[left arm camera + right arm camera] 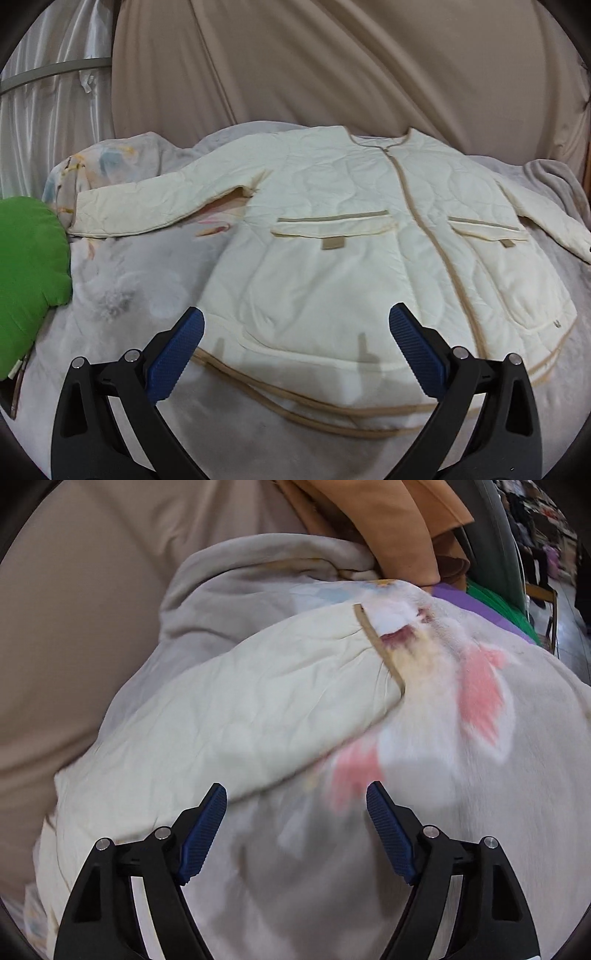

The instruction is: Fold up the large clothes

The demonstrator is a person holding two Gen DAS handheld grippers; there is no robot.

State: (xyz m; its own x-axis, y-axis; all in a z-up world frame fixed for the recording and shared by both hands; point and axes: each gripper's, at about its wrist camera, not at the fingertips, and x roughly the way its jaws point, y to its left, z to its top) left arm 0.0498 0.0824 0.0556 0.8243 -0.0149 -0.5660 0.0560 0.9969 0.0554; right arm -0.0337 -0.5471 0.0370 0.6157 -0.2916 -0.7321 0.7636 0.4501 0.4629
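Observation:
A cream quilted jacket with tan zip and trim lies flat, front up, on a pale floral blanket, both sleeves spread out. My left gripper hovers open above the jacket's hem, nothing between its blue pads. In the right wrist view one cream sleeve with a tan cuff edge stretches across the blanket. My right gripper is open just short of that sleeve; its left pad is over the sleeve's lower edge, and nothing is gripped.
A green cushion sits at the blanket's left edge. Beige cloth hangs behind the bed, with white curtains at far left. Orange fabric and purple and green cloth lie beyond the sleeve.

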